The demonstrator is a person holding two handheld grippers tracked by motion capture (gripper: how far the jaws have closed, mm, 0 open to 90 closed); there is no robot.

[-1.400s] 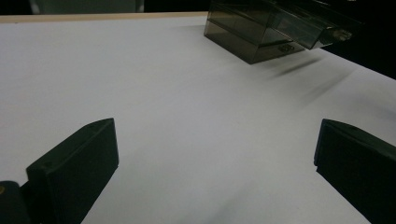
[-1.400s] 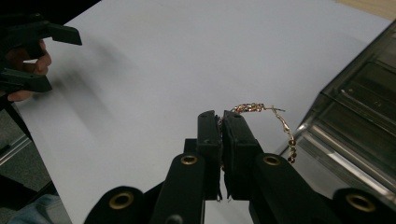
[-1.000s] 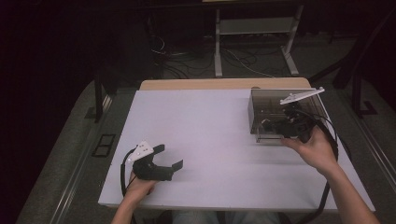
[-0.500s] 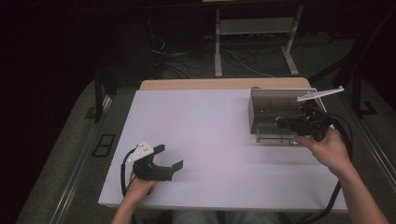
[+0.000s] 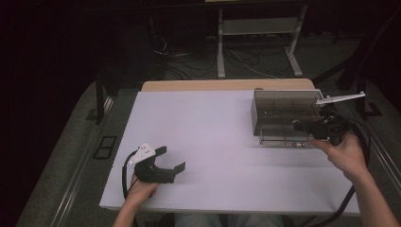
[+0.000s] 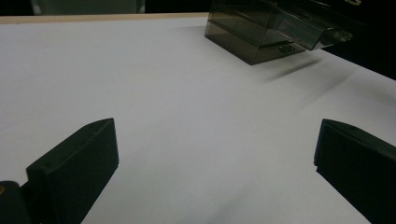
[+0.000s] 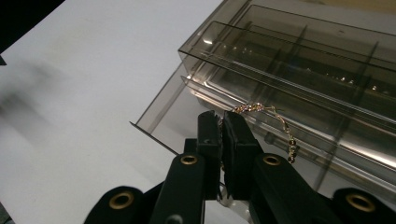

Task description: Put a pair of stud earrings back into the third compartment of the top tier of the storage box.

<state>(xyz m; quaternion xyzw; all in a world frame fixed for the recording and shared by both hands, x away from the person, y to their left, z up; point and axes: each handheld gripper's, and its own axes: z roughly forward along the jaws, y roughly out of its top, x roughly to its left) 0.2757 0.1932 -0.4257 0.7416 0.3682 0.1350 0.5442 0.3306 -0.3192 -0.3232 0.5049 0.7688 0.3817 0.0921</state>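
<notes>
at the table's far right corner your right gripper sits over the front edge of the smoky clear box, jaws pinched tight on a thin gold chain. in the right gripper view the chain comes out from between the pads, arcs up and right, then hangs down with small beads at its end, dangling above the pulled-out bottom drawer. can't tell if the chain's loose end touches the drawer floor. the box has stacked trays with dividers; a few small glints show in a far compartment, too small to id. your right hand grips the handle from the near side, cable trailing off the table edge.

your left gripper rests on the near left of the table, well apart from the box, jaws spread wide with nothing but bare white tabletop between them. left gripper view looks across the table with the box at the far end, drawer sticking out toward the right. your left hand holds it from the near edge.
</notes>
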